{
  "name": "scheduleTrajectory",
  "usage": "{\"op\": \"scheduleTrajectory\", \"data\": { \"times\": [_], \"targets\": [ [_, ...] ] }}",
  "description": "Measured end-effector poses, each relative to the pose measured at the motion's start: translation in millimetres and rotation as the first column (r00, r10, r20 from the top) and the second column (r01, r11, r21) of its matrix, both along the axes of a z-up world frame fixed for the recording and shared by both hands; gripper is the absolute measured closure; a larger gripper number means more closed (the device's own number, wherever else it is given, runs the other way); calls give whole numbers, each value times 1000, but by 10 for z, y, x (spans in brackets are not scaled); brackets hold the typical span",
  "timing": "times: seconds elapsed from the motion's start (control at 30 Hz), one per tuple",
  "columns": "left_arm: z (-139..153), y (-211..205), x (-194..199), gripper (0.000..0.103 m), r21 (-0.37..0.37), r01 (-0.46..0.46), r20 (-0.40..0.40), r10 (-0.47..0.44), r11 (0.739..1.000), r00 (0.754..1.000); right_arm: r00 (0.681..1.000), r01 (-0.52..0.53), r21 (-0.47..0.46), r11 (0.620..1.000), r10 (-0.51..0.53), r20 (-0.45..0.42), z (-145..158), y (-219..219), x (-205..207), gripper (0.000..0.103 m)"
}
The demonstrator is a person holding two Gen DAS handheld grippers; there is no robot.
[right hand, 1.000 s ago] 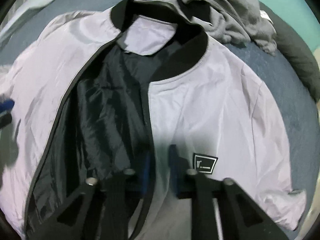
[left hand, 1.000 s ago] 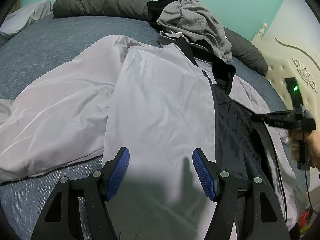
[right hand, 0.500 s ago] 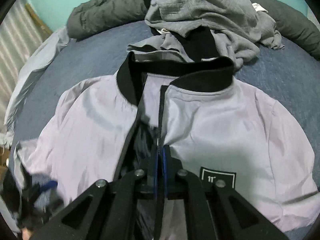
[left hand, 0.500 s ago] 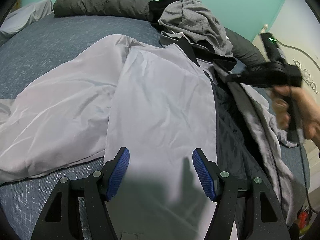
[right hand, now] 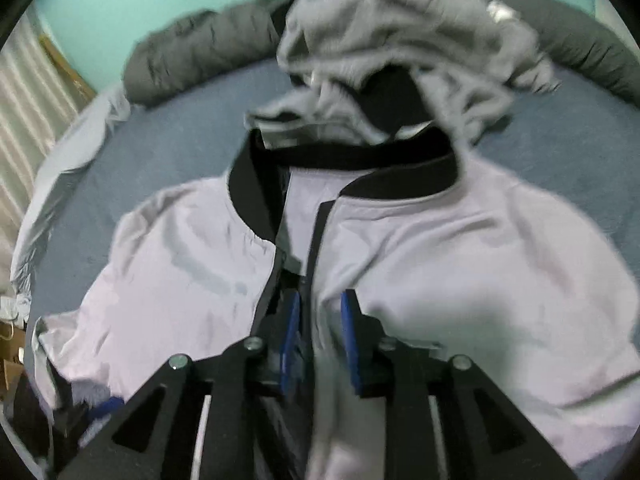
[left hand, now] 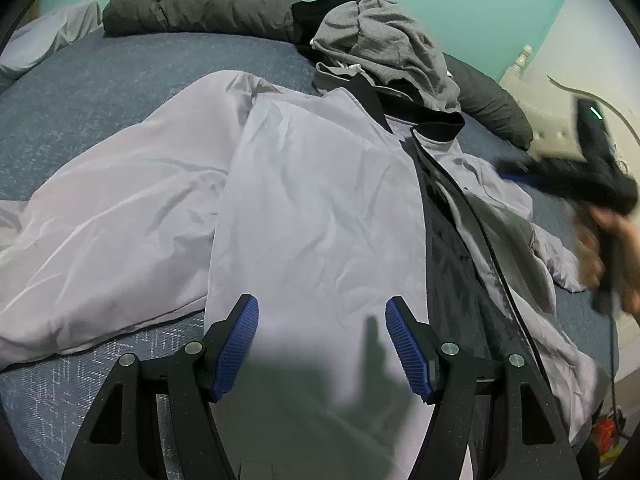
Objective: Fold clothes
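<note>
A pale lilac jacket [left hand: 320, 208] with a black collar [right hand: 360, 164] and dark lining lies front-up on the blue bed [left hand: 100, 100]. My left gripper [left hand: 322, 344] hovers open over the jacket's left front panel near the hem, with nothing between its blue pads. My right gripper [right hand: 318, 332] stands open over the zip line, the right front edge lying loose between its fingers. In the left wrist view the right gripper [left hand: 508, 172] is blurred, held by a hand [left hand: 612, 240] just above the jacket's right side. The two front panels [right hand: 460, 280] nearly meet.
A crumpled grey hoodie [left hand: 384, 40] lies just beyond the collar. A dark grey padded garment [left hand: 192, 4] sits at the back of the bed. A pale cloth [left hand: 48, 40] lies far left and a cream headboard [left hand: 560, 128] stands at the right.
The right gripper carried the right front panel over the lining toward the zip line, then let go of it and opened. The left gripper has not moved.
</note>
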State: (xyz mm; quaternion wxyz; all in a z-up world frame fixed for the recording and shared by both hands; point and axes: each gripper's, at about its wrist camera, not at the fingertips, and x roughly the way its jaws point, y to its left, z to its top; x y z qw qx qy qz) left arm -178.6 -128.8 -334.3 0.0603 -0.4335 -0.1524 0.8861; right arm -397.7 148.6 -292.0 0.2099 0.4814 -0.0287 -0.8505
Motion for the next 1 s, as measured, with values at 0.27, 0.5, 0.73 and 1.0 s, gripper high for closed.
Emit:
{"op": "scheduleTrajectory", "data": {
  "times": [0.27, 0.5, 0.73, 1.0],
  "targets": [
    [190, -1, 217, 33, 10, -1, -21, 1, 1000, 1000, 997, 79, -8, 997, -79, 12, 46, 984, 1133, 82],
    [347, 61, 626, 33, -18, -4, -40, 3, 1000, 999, 1000, -9, -43, 999, 9, 0, 122, 1213, 2149, 82],
    [317, 24, 1190, 33, -36, -14, -23, 14, 999, 1000, 995, -92, -33, 995, 93, 42, -82, 999, 2611, 82],
    [349, -143, 1636, 33, -43, -54, -38, 52, 998, 998, 993, -57, 65, 996, 50, 107, -450, 957, 2778, 82]
  ]
}}
